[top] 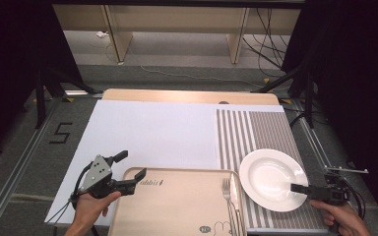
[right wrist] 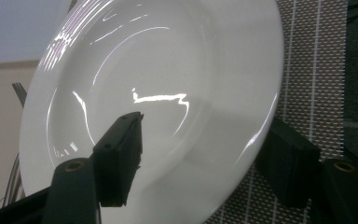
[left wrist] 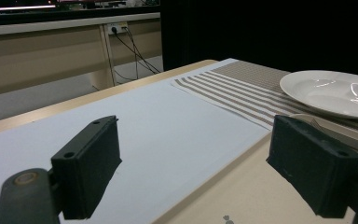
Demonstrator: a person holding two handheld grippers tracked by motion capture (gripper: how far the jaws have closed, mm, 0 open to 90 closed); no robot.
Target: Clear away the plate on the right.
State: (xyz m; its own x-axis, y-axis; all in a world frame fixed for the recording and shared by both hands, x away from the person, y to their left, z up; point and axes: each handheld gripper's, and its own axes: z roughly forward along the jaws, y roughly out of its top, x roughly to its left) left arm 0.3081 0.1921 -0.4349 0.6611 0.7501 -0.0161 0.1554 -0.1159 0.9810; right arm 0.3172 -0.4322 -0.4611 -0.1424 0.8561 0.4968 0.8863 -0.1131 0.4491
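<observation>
A white plate (top: 270, 177) lies on a striped placemat (top: 256, 132) at the right of the table. My right gripper (top: 302, 191) reaches in from the right with the plate's near rim between its jaws. In the right gripper view one jaw stands over the plate (right wrist: 168, 70) and the other under its rim, with a gap left around the rim; the gripper (right wrist: 205, 154) is open. My left gripper (top: 130, 165) is open and holds nothing, its jaws astride the far left corner of a beige tray (top: 177, 206). A fork (top: 228, 191) lies along the tray's right side.
A white sheet (top: 152, 132) covers the left and middle of the wooden table. The tray's right edge sits close to the plate. In the left gripper view the plate (left wrist: 331, 93) lies beyond the tray (left wrist: 242, 191). Cables and desk legs are on the floor past the far edge.
</observation>
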